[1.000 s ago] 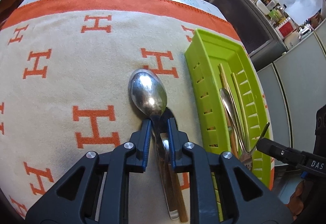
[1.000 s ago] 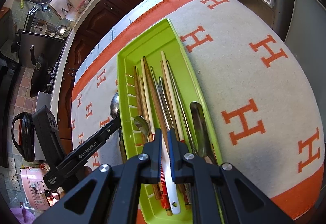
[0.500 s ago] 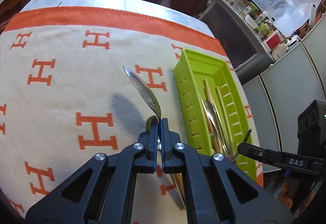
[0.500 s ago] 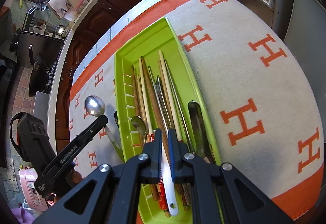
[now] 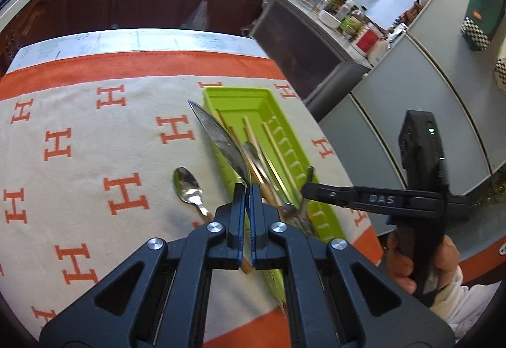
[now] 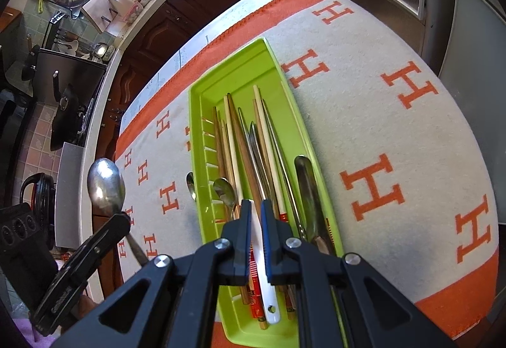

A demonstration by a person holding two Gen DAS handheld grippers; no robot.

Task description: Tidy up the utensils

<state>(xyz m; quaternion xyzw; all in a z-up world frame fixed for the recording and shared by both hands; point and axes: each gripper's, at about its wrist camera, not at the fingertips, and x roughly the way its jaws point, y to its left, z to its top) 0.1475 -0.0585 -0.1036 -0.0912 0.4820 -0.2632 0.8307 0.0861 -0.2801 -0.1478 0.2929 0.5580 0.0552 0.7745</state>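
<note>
small spoon's handle (image 5: 202,209) behind the left hand-held gripper (image 5: 247,189); blurred countertop clutter (image 5: 348,15)

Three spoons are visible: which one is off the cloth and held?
The large spoon, lifted in the left gripper. One small spoon lies on the cloth; another lies inside the green tray.

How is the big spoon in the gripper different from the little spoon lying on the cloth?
The big spoon is clamped in the left gripper and lifted clear of the cloth; the small spoon lies flat on the cloth, ungripped. The big spoon's bowl is far larger and turned on edge; the small spoon's bowl faces up. The big spoon looks duller, the small one brighter. Both are metal and outside the green tray.
</note>
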